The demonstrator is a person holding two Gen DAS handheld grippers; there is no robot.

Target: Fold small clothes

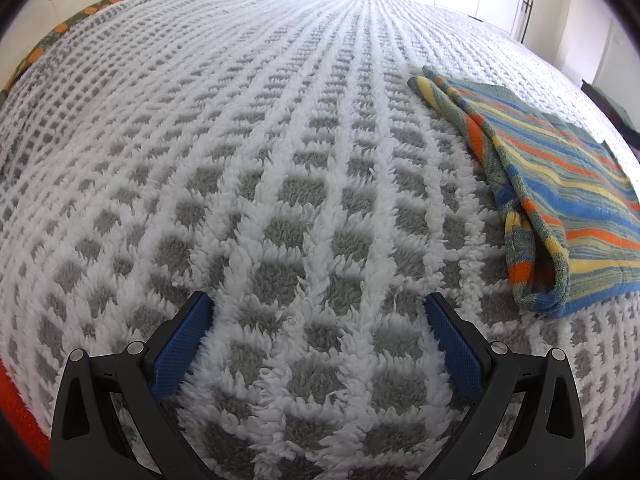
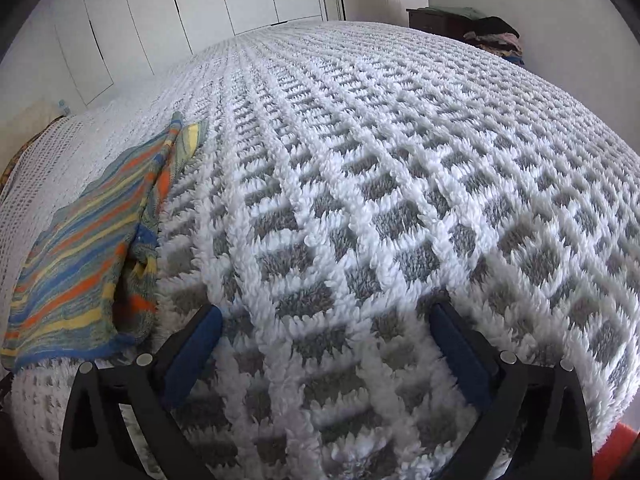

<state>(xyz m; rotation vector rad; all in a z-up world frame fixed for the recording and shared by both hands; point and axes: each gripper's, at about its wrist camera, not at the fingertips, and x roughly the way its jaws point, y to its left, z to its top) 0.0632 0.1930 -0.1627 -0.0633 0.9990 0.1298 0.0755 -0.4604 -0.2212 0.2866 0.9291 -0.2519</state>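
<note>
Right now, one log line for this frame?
left tongs open, empty | right tongs open, empty | striped garment folded on blanket, untouched

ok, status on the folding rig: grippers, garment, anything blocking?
Left gripper open, empty. Right gripper open, empty. Striped garment on the blanket between them, untouched, edge rumpled. Nothing in the way.

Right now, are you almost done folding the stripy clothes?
Looks close. The striped garment already lies folded on the fluffy blanket, one sleeve tucked along its edge. Nothing is in hand: the left gripper and right gripper are both open, beside it. Any final tidying is left.
</note>
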